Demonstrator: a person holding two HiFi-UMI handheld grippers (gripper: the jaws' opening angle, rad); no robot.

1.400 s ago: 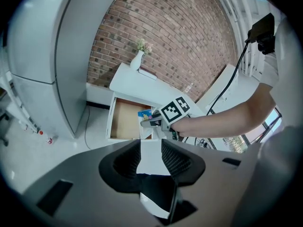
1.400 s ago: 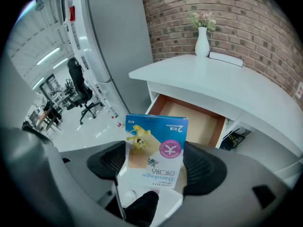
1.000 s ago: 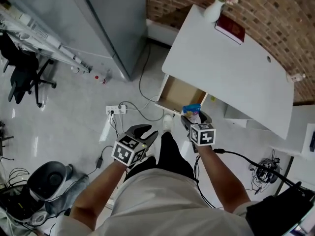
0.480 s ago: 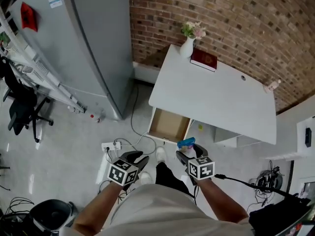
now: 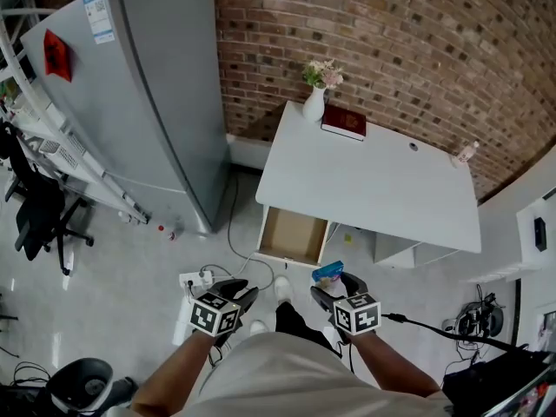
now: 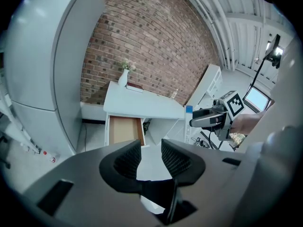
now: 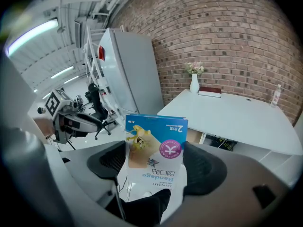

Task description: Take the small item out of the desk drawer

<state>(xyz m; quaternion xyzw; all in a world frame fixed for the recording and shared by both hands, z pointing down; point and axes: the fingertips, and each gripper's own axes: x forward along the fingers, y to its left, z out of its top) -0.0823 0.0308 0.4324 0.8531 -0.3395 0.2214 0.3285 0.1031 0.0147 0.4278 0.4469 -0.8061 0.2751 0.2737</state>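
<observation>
The white desk (image 5: 373,181) stands against the brick wall, its wooden drawer (image 5: 294,235) pulled out and showing nothing inside. My right gripper (image 5: 337,287) is shut on a small blue bandage box (image 5: 327,273), held in the air away from the desk's front; the box (image 7: 156,148) stands upright between the pads in the right gripper view. My left gripper (image 5: 233,295) hovers over the floor to the left, jaws apart with nothing between them (image 6: 151,148). The drawer (image 6: 124,130) lies ahead of it.
On the desk's far edge stand a white vase (image 5: 314,102) with flowers, a red book (image 5: 343,122) and a small bottle (image 5: 465,153). A grey fridge (image 5: 148,85) stands to the left. A power strip (image 5: 198,278) with cables lies on the floor, an office chair (image 5: 43,215) farther left.
I have backed away from the desk; drawer and desk now lie farther from both grippers. The right gripper still holds the box. The left gripper's jaws stay apart.
</observation>
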